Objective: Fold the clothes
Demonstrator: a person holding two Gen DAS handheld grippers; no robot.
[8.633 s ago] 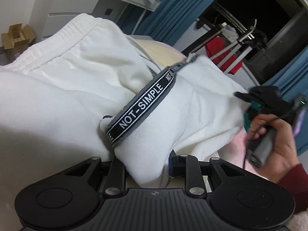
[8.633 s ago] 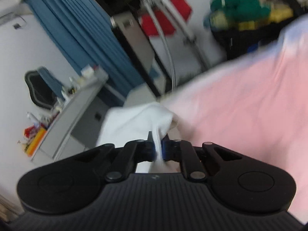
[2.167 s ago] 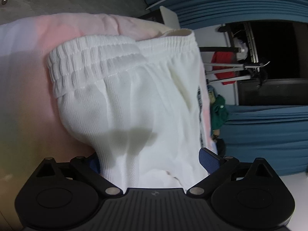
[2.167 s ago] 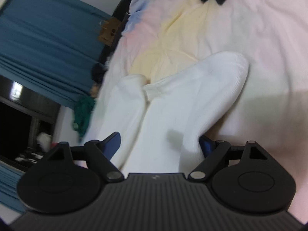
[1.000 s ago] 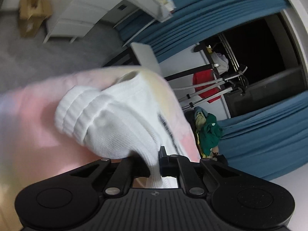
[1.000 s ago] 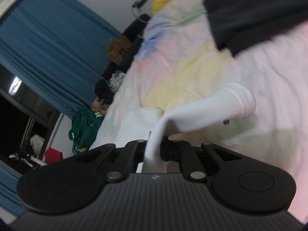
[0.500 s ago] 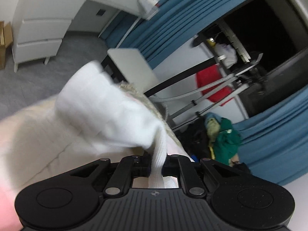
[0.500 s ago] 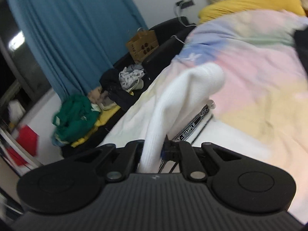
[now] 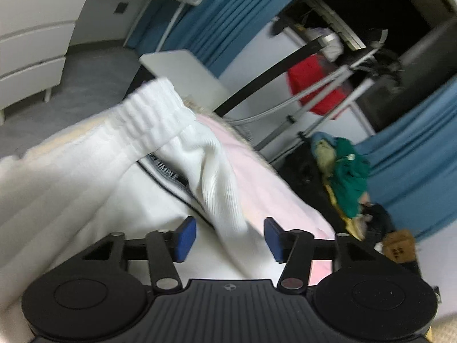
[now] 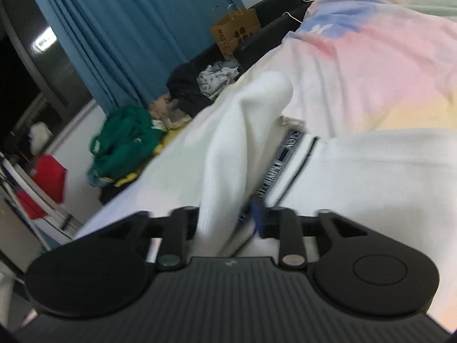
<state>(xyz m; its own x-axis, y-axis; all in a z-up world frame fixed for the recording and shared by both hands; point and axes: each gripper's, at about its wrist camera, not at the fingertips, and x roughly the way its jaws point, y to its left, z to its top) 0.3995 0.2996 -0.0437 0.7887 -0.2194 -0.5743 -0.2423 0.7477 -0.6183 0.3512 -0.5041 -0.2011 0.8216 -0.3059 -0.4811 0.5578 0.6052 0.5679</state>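
Note:
White ribbed sweatpants (image 9: 85, 188) with a black lettered stripe (image 9: 168, 175) lie on a pastel bedspread (image 9: 274, 191). My left gripper (image 9: 230, 238) is open, its blue pads apart; a folded fabric edge with the elastic waistband (image 9: 154, 120) drapes between them, not pinched. In the right wrist view my right gripper (image 10: 225, 223) is nearly shut around a fold of the same white pants (image 10: 228, 154), beside the stripe (image 10: 282, 160).
The bed (image 10: 385, 65) has pink, yellow and blue patches. White drawers (image 9: 31, 43) and a small white table (image 9: 182, 71) stand beyond the bed. A clothes rack with a red item (image 9: 317, 85), a green clothes pile (image 9: 348, 183), blue curtains (image 10: 137, 28) and a cardboard box (image 10: 237, 34) surround it.
My left gripper has opened and let go of the white fabric, which now lies over the pants. My right gripper has lowered its fold onto the pants, still around it.

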